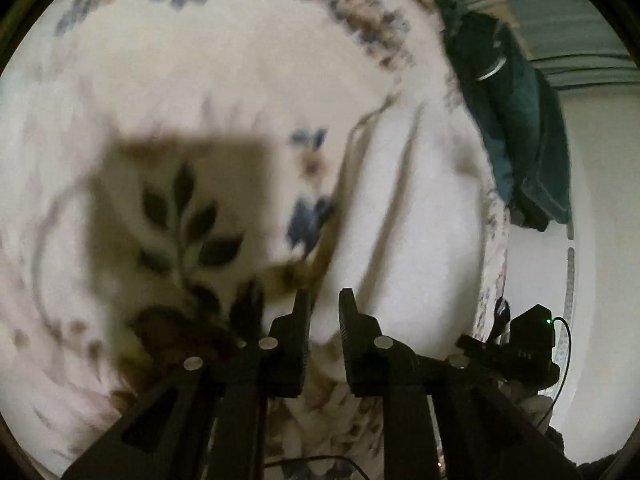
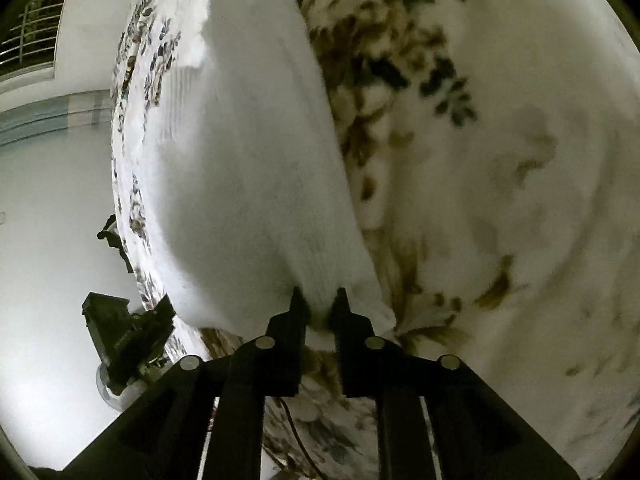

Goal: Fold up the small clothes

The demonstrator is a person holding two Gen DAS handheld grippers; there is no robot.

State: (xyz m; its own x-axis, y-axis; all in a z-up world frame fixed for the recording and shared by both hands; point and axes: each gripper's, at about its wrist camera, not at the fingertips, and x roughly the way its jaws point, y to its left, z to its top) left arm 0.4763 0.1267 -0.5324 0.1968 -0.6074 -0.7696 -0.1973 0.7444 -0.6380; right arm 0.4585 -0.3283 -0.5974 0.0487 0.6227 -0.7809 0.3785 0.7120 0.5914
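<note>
A small white garment [image 1: 400, 208] lies on a floral bedspread [image 1: 200, 80], with folds running along its length. My left gripper [image 1: 325, 300] is shut on the near edge of the garment, which bunches between the fingers. In the right wrist view the same white garment [image 2: 248, 168] stretches away from me, and my right gripper [image 2: 319, 298] is shut on its near edge. Each view shows the other gripper at the side: the right one [image 1: 528, 344] and the left one [image 2: 120, 340]. Both views are blurred.
The floral bedspread [image 2: 500, 200] covers the bed. A dark teal cloth [image 1: 516, 128] lies at the bed's far right edge. A white floor [image 2: 52, 220] lies beyond the bed edge. A black cable [image 2: 296, 432] runs under my right gripper.
</note>
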